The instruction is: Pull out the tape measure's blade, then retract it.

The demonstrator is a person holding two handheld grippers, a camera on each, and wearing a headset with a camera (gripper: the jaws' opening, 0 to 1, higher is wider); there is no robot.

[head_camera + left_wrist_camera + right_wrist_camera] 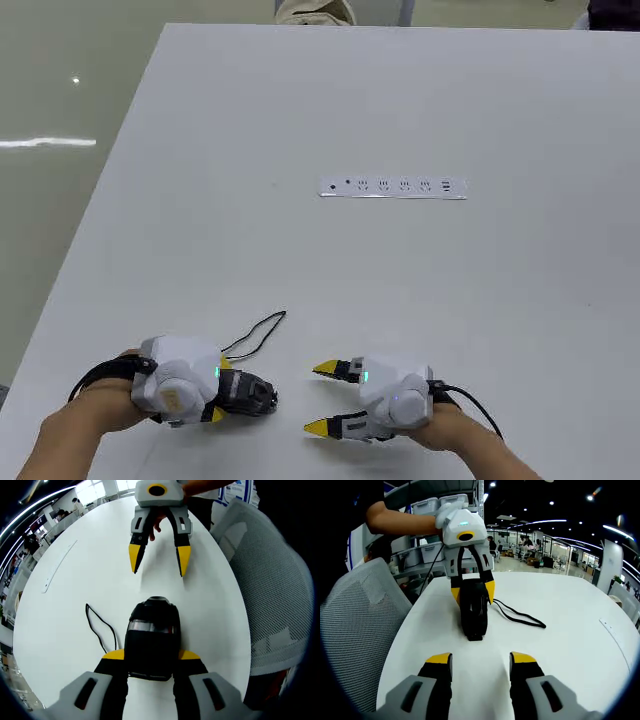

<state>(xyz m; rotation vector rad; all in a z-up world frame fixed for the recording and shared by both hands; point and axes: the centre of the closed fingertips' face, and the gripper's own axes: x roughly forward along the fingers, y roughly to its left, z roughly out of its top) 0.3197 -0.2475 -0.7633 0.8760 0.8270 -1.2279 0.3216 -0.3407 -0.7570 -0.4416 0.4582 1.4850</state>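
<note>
Left gripper [232,392] pinches the tape measure [151,640]; right gripper [321,398] is spread and not touching it.
Black case rests on the white table [500,300] at the near edge, clamped by its sides, presumably so it cannot slide. Blade looks not yet drawn. Right jaws point at the case's free end, near but apart, likely lined up to catch the hook. Wrist cord [87,609] trails loose beside the case. Power strip [392,187] sits well apart, mid-table. No brand or lettering legible on either.
</note>
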